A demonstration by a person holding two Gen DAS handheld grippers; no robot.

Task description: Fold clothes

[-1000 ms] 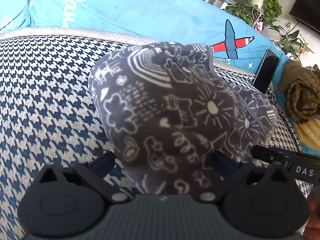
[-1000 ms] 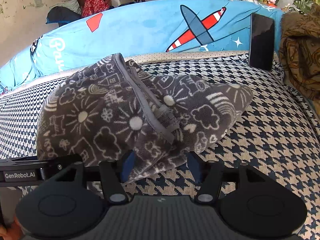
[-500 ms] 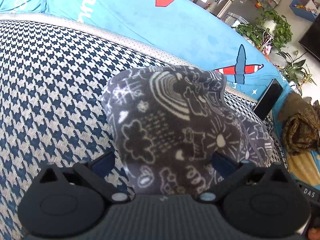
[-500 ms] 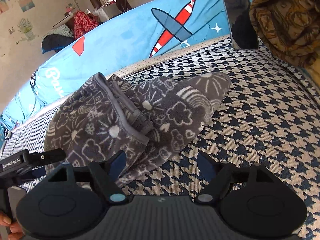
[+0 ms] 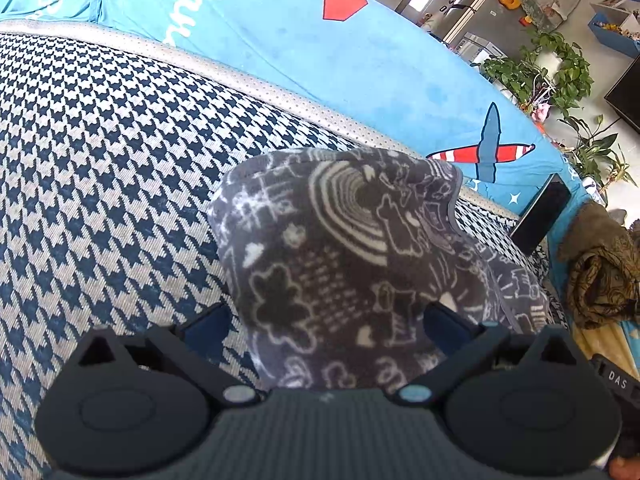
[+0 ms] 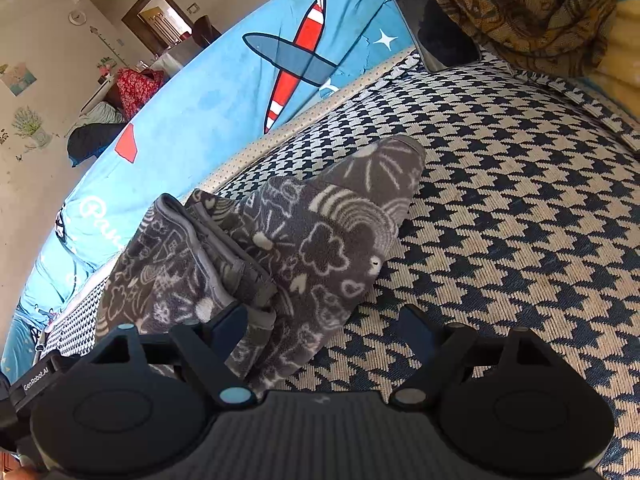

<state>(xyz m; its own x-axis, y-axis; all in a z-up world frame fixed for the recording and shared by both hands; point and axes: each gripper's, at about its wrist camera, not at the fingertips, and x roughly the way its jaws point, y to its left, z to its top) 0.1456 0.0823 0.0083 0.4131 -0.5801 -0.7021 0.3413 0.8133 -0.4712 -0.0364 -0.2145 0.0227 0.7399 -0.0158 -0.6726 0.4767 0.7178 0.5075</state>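
Note:
A dark grey fleece garment [image 5: 344, 248] with white doodle prints lies bunched and folded on the houndstooth cushion [image 5: 100, 184]. My left gripper [image 5: 326, 324] stands wide over its near end. The cloth sits between the fingers, and a gap of cushion shows beside the left fingertip [image 5: 208, 328]. In the right wrist view the garment [image 6: 288, 248] lies to the left, its grey hem band folded on top. My right gripper [image 6: 322, 330] is open. Its left fingertip [image 6: 228, 328] is at the cloth's edge and its right fingertip [image 6: 416, 332] is over bare cushion.
A blue cover with a red-and-white aeroplane print [image 6: 296, 64] runs along the cushion's back. A dark flat screen [image 6: 436, 28] leans against it, beside a brown patterned cloth heap [image 6: 528, 8]. Houseplants [image 5: 552, 72] stand beyond. Bare houndstooth cushion [image 6: 520, 220] stretches right of the garment.
The right gripper's jaws have spread and let go of the garment's hem; it has rolled and shifted right off the cloth. The left gripper has rolled slightly, with the cloth still between its fingers.

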